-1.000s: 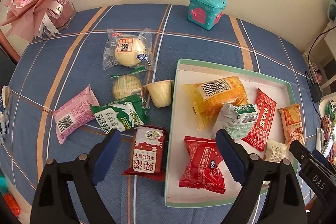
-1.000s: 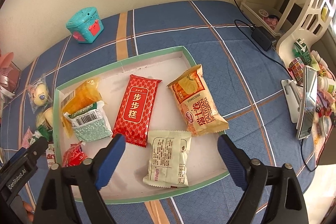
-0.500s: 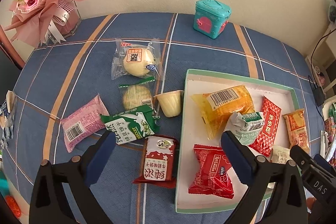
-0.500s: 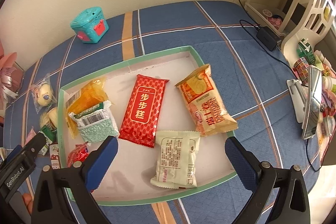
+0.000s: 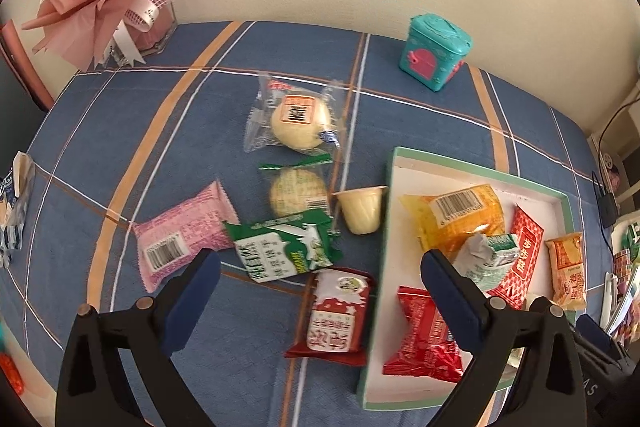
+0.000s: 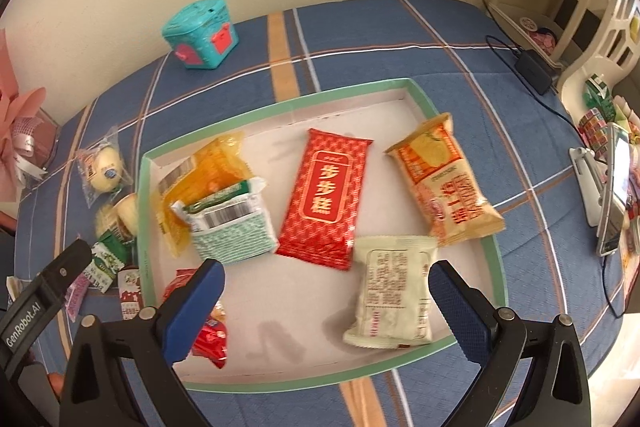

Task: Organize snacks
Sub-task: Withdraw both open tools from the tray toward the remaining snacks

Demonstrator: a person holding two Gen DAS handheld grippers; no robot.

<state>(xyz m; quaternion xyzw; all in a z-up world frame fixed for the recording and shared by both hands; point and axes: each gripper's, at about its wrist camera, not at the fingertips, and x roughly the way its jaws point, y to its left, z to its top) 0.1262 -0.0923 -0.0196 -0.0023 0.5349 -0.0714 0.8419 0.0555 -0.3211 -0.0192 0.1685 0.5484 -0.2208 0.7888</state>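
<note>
Left tool (image 5: 320, 289) wide, empty, above red-white packet (image 5: 334, 315). Right tool (image 6: 326, 289) wide, empty, over tray (image 6: 494, 255).

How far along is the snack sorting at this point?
Roughly halfway. Six packets already lie in the tray. Nothing is in hand: the left gripper and right gripper are open and empty. Six snacks wait on the tablecloth, including the pink packet and jelly cup.

Blue plaid tablecloth (image 5: 168, 131) – orange, white stripes; teal box (image 5: 434, 53) at 1 o'clock; mint-rimmed white tray (image 6: 276, 107).
</note>
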